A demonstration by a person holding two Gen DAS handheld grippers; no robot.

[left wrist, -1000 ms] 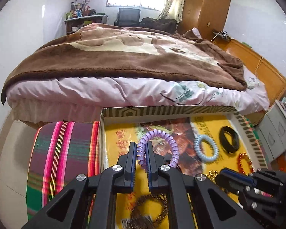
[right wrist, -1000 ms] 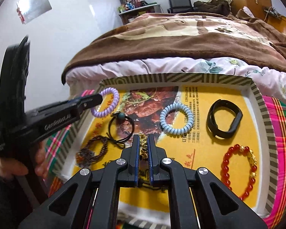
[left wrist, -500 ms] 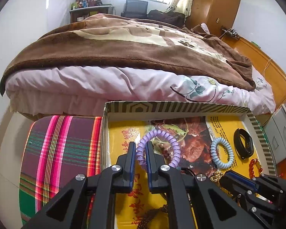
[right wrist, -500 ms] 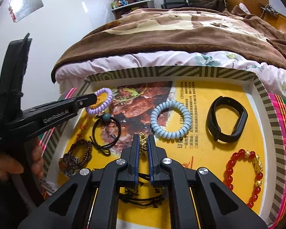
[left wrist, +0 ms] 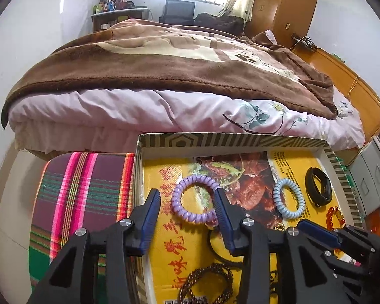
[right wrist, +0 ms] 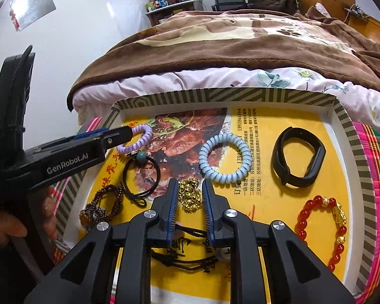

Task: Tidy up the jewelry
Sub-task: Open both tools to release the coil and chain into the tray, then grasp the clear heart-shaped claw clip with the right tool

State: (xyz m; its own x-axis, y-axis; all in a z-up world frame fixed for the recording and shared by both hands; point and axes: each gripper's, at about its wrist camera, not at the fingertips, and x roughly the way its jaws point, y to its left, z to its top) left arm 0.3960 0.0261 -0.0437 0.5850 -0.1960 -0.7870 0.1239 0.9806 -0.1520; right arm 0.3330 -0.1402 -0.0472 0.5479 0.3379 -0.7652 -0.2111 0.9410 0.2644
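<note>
A shallow striped-rim box [left wrist: 230, 140] [right wrist: 225, 95] with a yellow printed floor holds the jewelry. My left gripper [left wrist: 187, 197] is open, its jaws on either side of the purple coil band [left wrist: 193, 200] [right wrist: 139, 140], which lies on the box floor at the back left. My right gripper [right wrist: 190, 195] is open around the gold chain [right wrist: 190, 195], which rests on the floor. Also in the box lie a blue coil band [right wrist: 225, 162], a black wristband [right wrist: 299, 162], a red bead bracelet [right wrist: 326, 228], a black hair tie [right wrist: 141, 174] and a dark bead bracelet [right wrist: 103, 206].
The box sits on a pink-and-green plaid cushion [left wrist: 81, 202]. A bed [left wrist: 177, 76] with a brown blanket stands just behind it. The left gripper's body [right wrist: 63, 157] crosses the left side of the right wrist view. Grey drawers [left wrist: 372, 177] stand at the right.
Both grippers have opened. The left let go of the purple coil band, now lying in the box. The right released the gold chain onto the box floor. Both moved forward and down.
</note>
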